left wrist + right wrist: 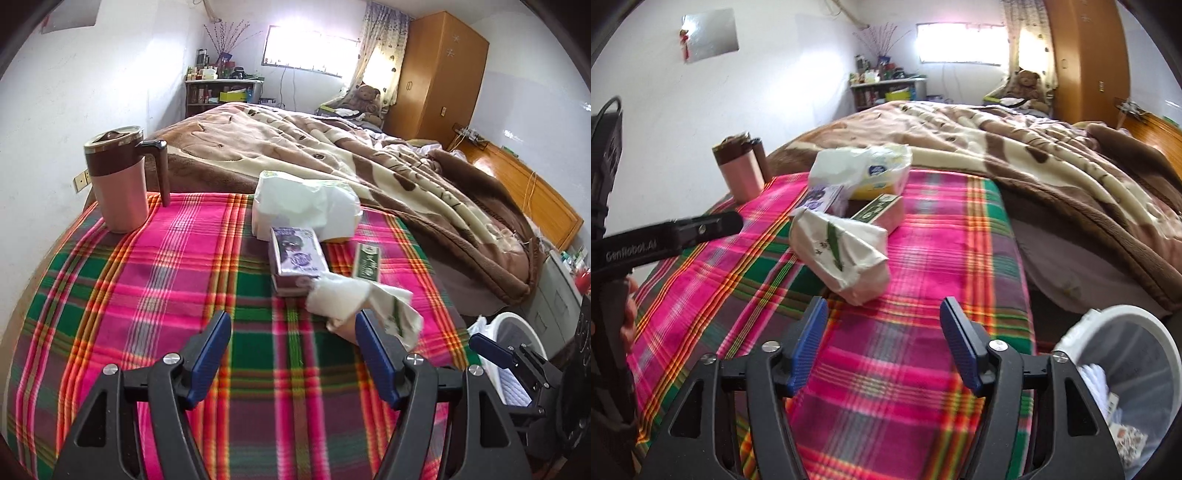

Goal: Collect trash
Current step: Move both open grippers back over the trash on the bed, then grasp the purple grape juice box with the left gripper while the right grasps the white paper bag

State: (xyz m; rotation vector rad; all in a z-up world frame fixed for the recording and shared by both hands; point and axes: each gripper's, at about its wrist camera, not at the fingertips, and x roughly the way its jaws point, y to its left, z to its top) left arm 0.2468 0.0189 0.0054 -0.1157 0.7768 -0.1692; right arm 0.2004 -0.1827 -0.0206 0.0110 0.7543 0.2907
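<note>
A crumpled white paper bag with green print (354, 302) (842, 254) lies on the plaid blanket (147, 295). My left gripper (291, 321) is open over the blanket with nothing between its fingers; the bag sits just beyond its right fingertip. My right gripper (884, 306) is open too and holds nothing, with the bag a little ahead and to its left. A white trash bin (1126, 321) (517, 325) with paper scraps inside stands off the bed's right edge. The left gripper's body (701, 229) shows side-on at the left of the right wrist view.
A purple box (295, 258), a green box (365, 262) and an opened tissue pack (306, 203) lie behind the bag. A pink mug with a brown lid (118, 181) stands at the far left. A brown quilt (369, 147) covers the bed beyond.
</note>
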